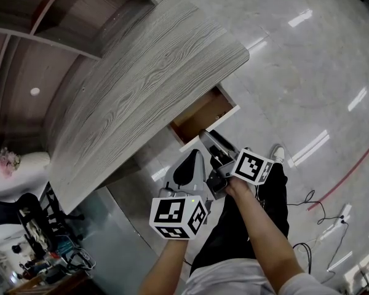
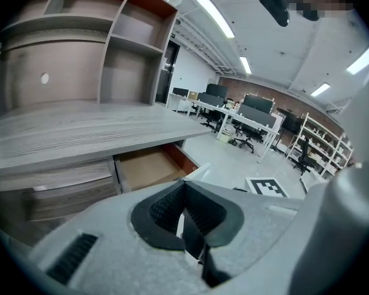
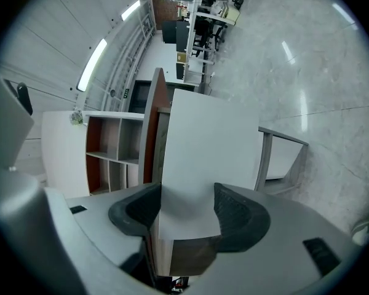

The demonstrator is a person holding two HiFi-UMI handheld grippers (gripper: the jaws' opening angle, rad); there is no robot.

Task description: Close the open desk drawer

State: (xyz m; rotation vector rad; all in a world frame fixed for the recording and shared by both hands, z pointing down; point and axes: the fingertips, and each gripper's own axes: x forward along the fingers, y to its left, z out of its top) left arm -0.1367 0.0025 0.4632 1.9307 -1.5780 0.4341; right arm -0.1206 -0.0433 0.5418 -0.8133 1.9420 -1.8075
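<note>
The grey wood-grain desk (image 1: pixel 141 85) has one drawer (image 1: pixel 203 114) pulled out under its right end, brown inside and empty, with a white front panel (image 1: pixel 216 123). My right gripper (image 1: pixel 210 141) reaches that front; in the right gripper view the white panel (image 3: pixel 197 158) fills the gap between the pads (image 3: pixel 237 217), with my right gripper (image 3: pixel 187 217) shut on its edge. My left gripper (image 1: pixel 195 158) hangs just below and left of it, off the desk. In the left gripper view my left gripper (image 2: pixel 184 217) is shut on nothing, facing the open drawer (image 2: pixel 150 168).
A shelf unit (image 1: pixel 61 17) rises at the back of the desk. Closed drawer fronts (image 2: pixel 61 183) sit left of the open one. Cables (image 1: pixel 320 208) lie on the glossy floor to the right; chairs and clutter (image 1: pixel 37 238) stand at lower left. Office desks (image 2: pixel 246 118) stand farther off.
</note>
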